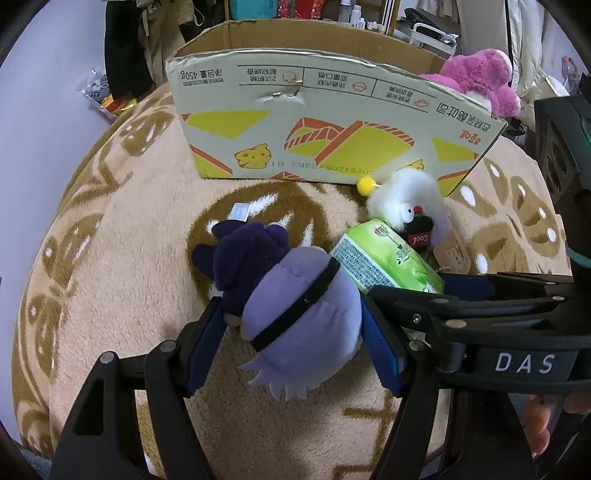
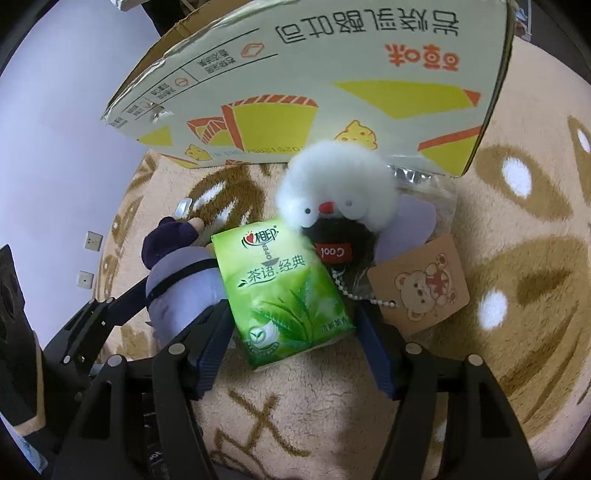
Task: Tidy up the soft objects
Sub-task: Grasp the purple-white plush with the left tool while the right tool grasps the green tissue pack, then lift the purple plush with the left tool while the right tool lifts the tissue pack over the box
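Cardboard box point(image 1: 332, 122) stands behind fluffy white toy point(image 1: 406, 206)

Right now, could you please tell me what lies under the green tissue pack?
The green tissue pack leans on the white fluffy toy and beside the purple plush; whatever lies directly underneath is covered.

Pale lilac wall point(image 1: 44, 110); tan patterned fleece blanket point(image 1: 129, 229); cluttered shelves point(image 1: 332, 9) behind.

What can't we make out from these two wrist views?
- Cardboard box interior: hidden by its front wall, both views.
- Pink plush: lower part behind the box, left view.
- White fluffy toy: body partly under the green tissue pack.
- Purple plush: face turned away.
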A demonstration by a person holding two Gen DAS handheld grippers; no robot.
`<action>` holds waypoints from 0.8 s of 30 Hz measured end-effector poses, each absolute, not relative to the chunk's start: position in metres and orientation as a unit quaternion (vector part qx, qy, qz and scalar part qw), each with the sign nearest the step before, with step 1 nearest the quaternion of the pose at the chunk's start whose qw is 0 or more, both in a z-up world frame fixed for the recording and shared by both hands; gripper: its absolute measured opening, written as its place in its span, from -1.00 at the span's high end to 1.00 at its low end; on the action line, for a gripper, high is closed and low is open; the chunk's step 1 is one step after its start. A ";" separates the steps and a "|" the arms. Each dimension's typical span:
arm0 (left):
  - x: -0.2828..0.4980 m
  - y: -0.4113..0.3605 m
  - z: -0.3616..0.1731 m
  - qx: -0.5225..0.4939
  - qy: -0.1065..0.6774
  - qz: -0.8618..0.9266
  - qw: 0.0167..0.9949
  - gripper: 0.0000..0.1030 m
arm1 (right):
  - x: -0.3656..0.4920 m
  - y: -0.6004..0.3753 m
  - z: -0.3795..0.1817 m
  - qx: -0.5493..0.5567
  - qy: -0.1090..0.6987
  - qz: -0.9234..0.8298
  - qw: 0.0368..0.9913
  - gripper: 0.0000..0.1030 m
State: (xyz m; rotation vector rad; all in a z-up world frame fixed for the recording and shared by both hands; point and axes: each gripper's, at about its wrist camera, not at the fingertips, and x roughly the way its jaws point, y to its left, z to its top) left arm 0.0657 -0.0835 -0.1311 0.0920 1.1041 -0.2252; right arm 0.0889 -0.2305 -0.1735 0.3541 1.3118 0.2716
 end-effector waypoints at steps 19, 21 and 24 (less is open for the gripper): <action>0.042 -0.079 -0.092 0.080 0.441 -0.086 0.890 -0.38 | 0.061 -0.255 -0.114 0.174 0.522 0.114 0.827 -0.25; 0.039 -0.080 -0.084 0.087 0.420 -0.084 0.900 -0.38 | 0.055 -0.261 -0.101 0.172 0.497 0.107 0.844 -0.25; 0.033 -0.081 -0.070 0.092 0.384 -0.081 0.915 -0.38 | 0.047 -0.268 -0.083 0.167 0.461 0.099 0.866 -0.25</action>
